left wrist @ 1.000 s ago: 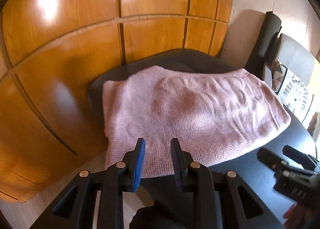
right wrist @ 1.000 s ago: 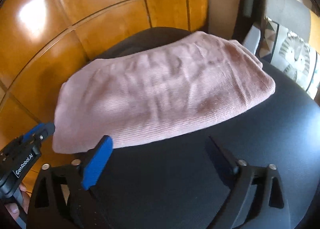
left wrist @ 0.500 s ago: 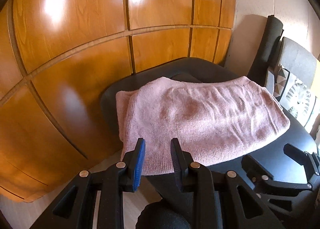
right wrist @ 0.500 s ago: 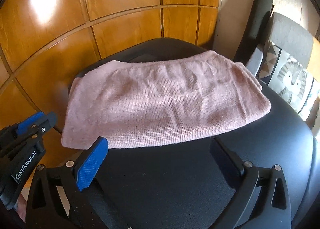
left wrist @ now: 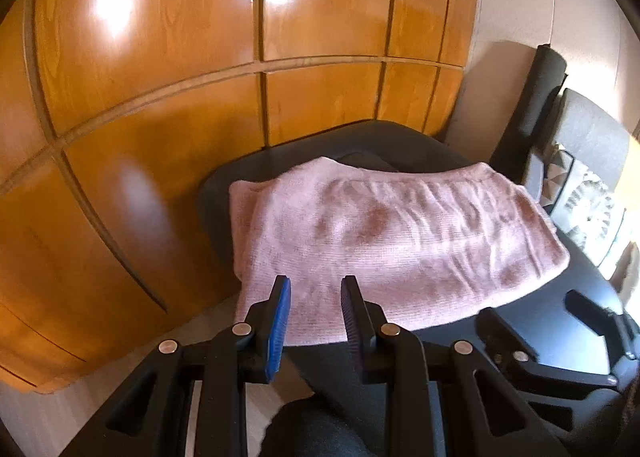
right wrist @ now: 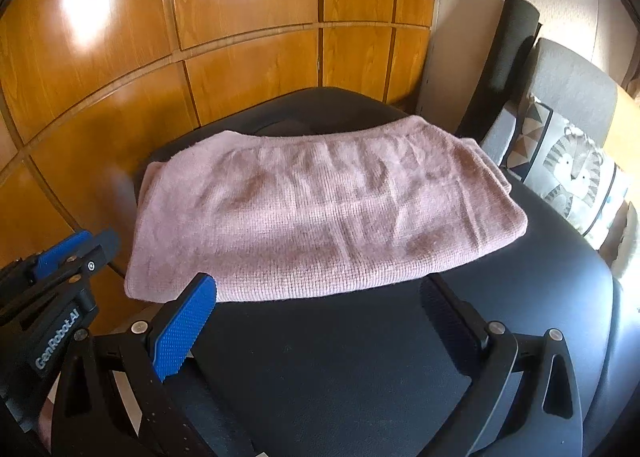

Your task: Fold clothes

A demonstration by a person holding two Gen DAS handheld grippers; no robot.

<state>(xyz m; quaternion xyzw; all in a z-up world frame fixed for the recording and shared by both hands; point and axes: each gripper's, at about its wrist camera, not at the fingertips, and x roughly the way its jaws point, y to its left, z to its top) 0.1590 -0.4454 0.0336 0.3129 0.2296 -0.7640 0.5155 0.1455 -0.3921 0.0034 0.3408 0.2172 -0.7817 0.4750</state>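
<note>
- We see the pink knit garment (right wrist: 320, 217) lying folded on the black padded surface (right wrist: 340, 357), in front of the wooden panel wall (right wrist: 240, 37).
- Our left gripper (left wrist: 314, 289) hovers over the garment's near edge, jaws narrowly apart, nothing between them.
- Our right gripper (right wrist: 320, 289) stands wide apart and empty, just short of the garment's near edge.
- A patterned cushion (right wrist: 572, 177) sits to the right.

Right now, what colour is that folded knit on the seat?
Dusty pink folded knit, clearest in the right wrist view.
</note>
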